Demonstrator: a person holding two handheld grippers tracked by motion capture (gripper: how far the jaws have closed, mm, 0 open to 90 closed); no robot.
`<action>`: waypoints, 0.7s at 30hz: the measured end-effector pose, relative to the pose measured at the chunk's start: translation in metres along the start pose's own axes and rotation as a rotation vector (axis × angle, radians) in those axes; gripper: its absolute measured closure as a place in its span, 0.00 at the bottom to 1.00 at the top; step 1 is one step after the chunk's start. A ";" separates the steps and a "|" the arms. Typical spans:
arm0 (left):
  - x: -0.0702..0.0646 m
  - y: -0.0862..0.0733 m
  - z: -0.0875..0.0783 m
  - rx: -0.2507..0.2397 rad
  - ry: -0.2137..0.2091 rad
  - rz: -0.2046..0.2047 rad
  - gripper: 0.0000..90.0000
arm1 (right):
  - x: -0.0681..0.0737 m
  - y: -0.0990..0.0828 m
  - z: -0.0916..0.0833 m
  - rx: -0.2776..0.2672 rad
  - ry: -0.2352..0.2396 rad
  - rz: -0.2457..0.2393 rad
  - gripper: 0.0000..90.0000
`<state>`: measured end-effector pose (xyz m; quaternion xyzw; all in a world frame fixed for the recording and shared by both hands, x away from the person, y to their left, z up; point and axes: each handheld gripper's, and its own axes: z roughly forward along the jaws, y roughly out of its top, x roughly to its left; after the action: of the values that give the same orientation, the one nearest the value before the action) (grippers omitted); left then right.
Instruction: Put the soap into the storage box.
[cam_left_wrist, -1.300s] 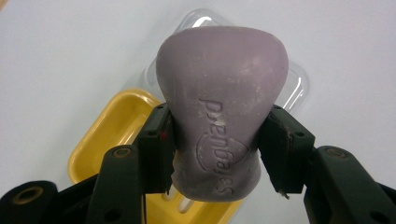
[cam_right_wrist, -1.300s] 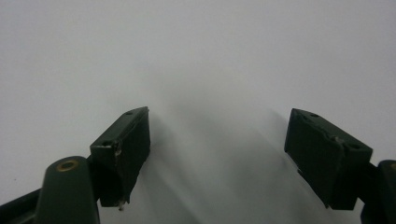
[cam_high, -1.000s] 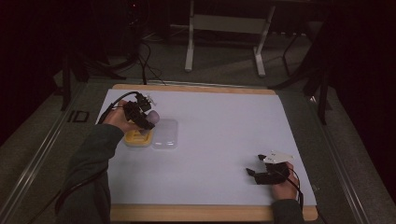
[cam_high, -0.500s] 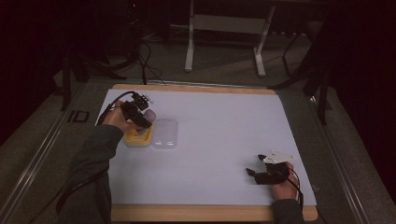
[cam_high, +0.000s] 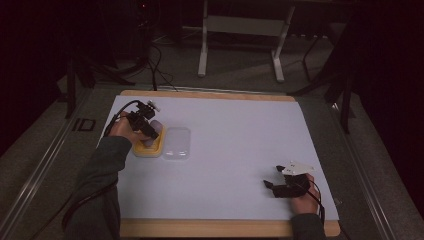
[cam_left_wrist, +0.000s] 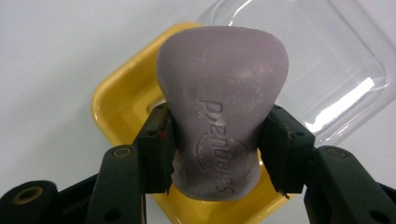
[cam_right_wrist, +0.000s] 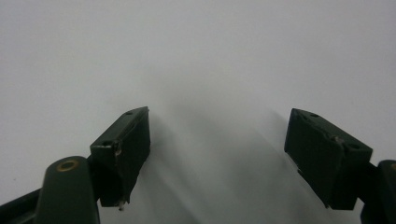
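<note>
left gripper view: soap bar held directly over yellow dish

left gripper view shows the left tongs clamped on a purple soap bar, one pad on each narrow side near its lower end. the bar's long axis runs along the line of the tongs, its broad rounded end pointing away from the hand. directly behind and beneath it lies the yellow dish; whether the bar touches the dish floor cannot be told. a clear lid lies just beside the dish, on the far right of this view.

high view places the left tongs over the dish at the left of the desk, the lid touching or nearly touching its right edge.

the right tongs rest well apart near the front right, standing wide apart with nothing between them.

judgement: the bar sits in line with the dish, so the coming move is likely a short lowering or lifting by the left hand.
</note>
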<state>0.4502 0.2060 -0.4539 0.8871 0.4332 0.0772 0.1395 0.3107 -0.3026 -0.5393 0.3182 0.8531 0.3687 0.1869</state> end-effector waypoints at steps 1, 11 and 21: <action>0.001 -0.001 0.001 0.008 0.000 -0.005 0.55 | 0.000 0.000 0.000 0.000 0.000 0.000 0.24; 0.006 -0.005 0.023 0.039 -0.057 -0.059 0.49 | 0.000 0.000 0.000 0.000 0.000 0.000 0.25; 0.013 -0.014 0.008 -0.068 -0.034 -0.104 0.36 | 0.000 0.000 0.000 0.000 0.000 0.000 0.25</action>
<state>0.4497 0.2235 -0.4661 0.8592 0.4735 0.0696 0.1808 0.3106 -0.3024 -0.5393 0.3183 0.8530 0.3687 0.1871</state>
